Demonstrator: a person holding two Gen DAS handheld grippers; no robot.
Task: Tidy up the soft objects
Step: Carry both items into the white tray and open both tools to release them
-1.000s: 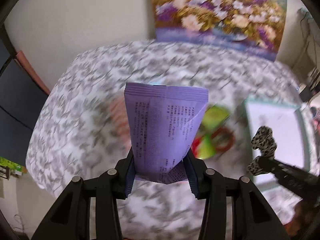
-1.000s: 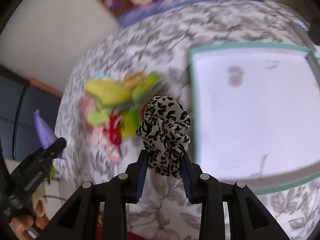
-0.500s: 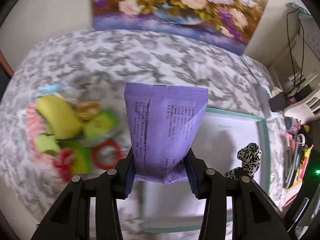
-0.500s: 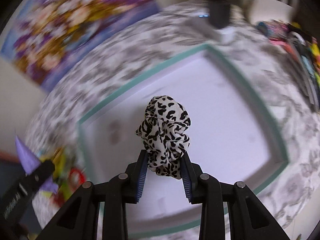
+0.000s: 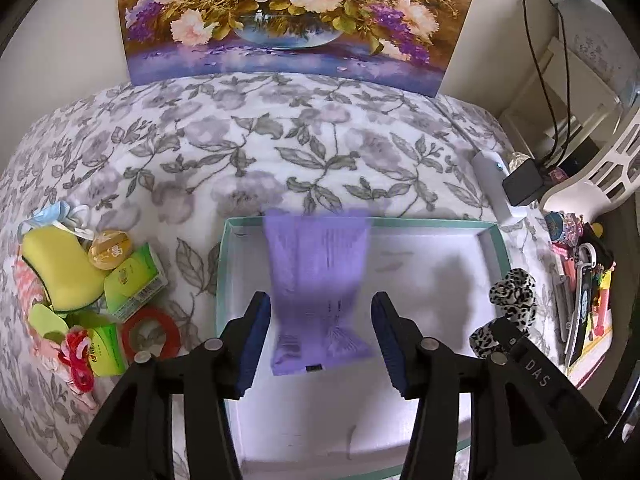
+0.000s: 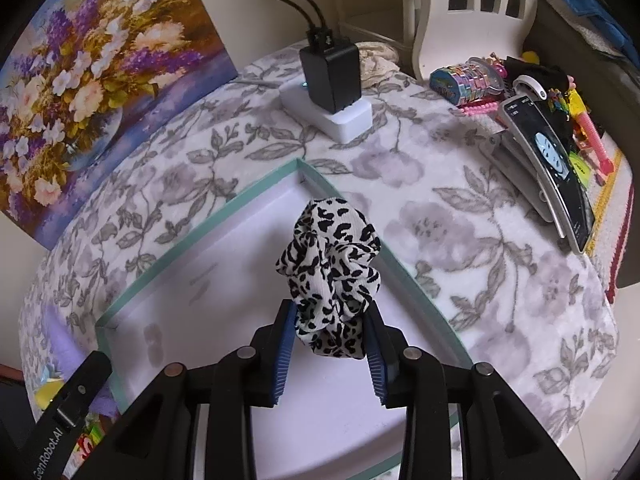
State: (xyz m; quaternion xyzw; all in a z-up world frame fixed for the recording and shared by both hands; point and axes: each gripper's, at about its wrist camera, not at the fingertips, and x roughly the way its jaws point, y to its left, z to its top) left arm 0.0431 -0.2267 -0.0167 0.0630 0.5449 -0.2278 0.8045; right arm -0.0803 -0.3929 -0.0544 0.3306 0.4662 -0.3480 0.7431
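My left gripper [image 5: 320,340] is open above the white box with a teal rim [image 5: 496,236]. The purple packet [image 5: 316,280] is blurred between the open jaws, falling into the box. My right gripper [image 6: 329,354] is shut on a leopard-print scrunchie [image 6: 330,268] and holds it over the box's right corner [image 6: 304,166]. The scrunchie also shows in the left wrist view [image 5: 514,294] at the box's right side. A pile of soft items lies left of the box: a yellow sponge [image 5: 60,268], green tissue packs [image 5: 134,280] and a red ring [image 5: 150,332].
A flower painting [image 5: 288,16] leans on the wall behind the floral-cloth table [image 5: 240,136]. A black charger on a white power strip [image 6: 330,80] sits beyond the box. A phone-like device [image 6: 548,160] and colourful toys [image 6: 468,78] lie at the right edge.
My left gripper has opened and let go of the purple packet, which drops into the box. My right gripper with the scrunchie has swung toward the box's right corner.
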